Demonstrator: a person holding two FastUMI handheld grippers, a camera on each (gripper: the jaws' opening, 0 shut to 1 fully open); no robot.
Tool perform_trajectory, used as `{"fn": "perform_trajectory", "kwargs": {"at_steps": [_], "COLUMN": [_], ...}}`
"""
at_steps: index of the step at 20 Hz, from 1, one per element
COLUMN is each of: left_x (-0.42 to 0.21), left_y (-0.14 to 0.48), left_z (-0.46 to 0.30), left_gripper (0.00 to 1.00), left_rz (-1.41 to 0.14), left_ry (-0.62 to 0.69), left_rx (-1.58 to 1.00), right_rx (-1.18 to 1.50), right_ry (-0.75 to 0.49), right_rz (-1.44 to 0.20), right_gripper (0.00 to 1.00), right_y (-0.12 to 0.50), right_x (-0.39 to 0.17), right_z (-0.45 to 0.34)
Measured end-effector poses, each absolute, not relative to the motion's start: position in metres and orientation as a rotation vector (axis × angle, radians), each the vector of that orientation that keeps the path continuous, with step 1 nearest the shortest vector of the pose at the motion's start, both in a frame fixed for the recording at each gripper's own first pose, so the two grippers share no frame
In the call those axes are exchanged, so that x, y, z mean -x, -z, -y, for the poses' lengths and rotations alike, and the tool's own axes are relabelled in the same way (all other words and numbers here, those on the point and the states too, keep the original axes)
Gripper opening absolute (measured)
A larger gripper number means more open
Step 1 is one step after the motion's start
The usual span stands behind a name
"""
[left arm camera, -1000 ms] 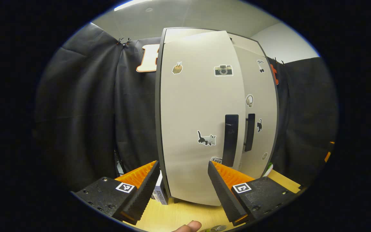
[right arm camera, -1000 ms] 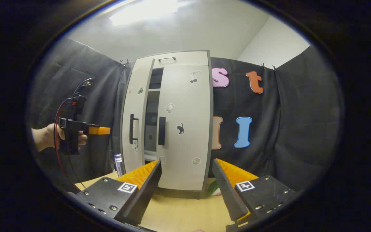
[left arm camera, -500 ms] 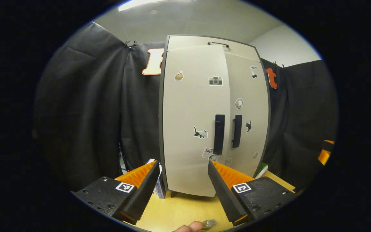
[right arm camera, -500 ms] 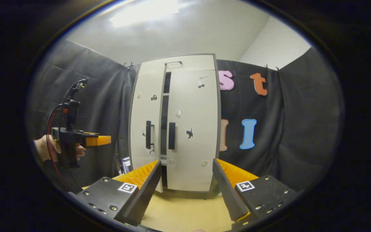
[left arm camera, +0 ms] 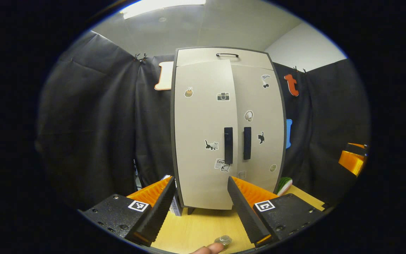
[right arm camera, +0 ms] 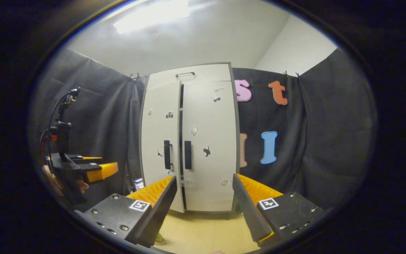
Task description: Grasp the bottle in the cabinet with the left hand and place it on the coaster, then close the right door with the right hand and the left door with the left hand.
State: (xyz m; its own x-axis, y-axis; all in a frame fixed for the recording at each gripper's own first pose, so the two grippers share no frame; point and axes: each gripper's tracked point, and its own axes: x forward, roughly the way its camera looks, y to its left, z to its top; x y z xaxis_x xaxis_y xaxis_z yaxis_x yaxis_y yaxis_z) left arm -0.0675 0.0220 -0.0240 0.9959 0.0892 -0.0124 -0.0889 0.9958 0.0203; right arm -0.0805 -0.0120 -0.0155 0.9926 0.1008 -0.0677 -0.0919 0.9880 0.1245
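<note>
The white cabinet point(left arm camera: 224, 56) stands on the wooden table, its stickered left door point(left arm camera: 201, 134) and right door point(left arm camera: 261, 120) both close to flush. In the right gripper view a thin dark gap remains between the left door point(right arm camera: 160, 141) and the right door point(right arm camera: 210, 141). My left gripper point(left arm camera: 200, 181) is open and empty, held back from the doors; it also shows as the left gripper point(right arm camera: 99, 170) at the left of the right gripper view. A clear round bottle top point(left arm camera: 224, 240) peeks in below it, beside a fingertip point(left arm camera: 206, 249). My right gripper point(right arm camera: 204, 179) is open and empty.
A green, melon-like object point(left arm camera: 283, 185) lies at the cabinet's right foot and a small white box point(left arm camera: 176, 209) at its left foot. Bare tabletop point(left arm camera: 203, 225) lies in front of the cabinet. Black cloth walls stand close on both sides.
The left door has swung from partly open to nearly shut. Both grippers have drawn back from the cabinet, and the left gripper has dropped lower.
</note>
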Motion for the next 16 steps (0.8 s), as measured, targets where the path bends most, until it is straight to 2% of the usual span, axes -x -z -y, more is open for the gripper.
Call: {"fn": "perform_trajectory", "kwargs": {"at_steps": [2, 3, 4, 6, 13, 14, 15, 16], "left_x": [0.069, 0.068, 0.067, 0.068, 0.062, 0.06, 0.057, 0.054], "left_y": [0.026, 0.027, 0.029, 0.029, 0.017, 0.012, 0.008, 0.008], "left_z": [-0.021, -0.019, -0.019, -0.021, -0.017, -0.014, -0.01, -0.007], "left_gripper": [0.94, 0.91, 0.94, 0.94, 0.94, 0.94, 0.91, 0.94], "left_rz": [-0.02, -0.024, -0.033, -0.036, -0.023, -0.001, 0.014, 0.011], "left_ry": [-0.095, -0.092, -0.097, -0.108, -0.087, -0.076, -0.068, -0.058], "left_rx": [-0.009, -0.002, 0.002, 0.003, -0.033, -0.03, -0.029, -0.028], "right_rx": [-0.118, -0.108, -0.098, -0.092, -0.084, -0.082, -0.079, -0.078], "right_ry": [-0.093, -0.093, -0.097, -0.097, -0.105, -0.107, -0.111, -0.111], "right_rz": [-0.068, -0.055, -0.043, -0.038, -0.025, -0.012, 0.0, 0.004], "right_gripper": [0.94, 0.96, 0.96, 0.94, 0.96, 0.94, 0.96, 0.96], "right_y": [0.013, 0.009, 0.006, 0.008, 0.005, 0.002, -0.001, -0.001], "right_x": [0.083, 0.085, 0.087, 0.09, 0.088, 0.087, 0.085, 0.085], "right_z": [0.015, 0.016, 0.016, 0.015, 0.004, 0.003, 0.001, 0.0]}}
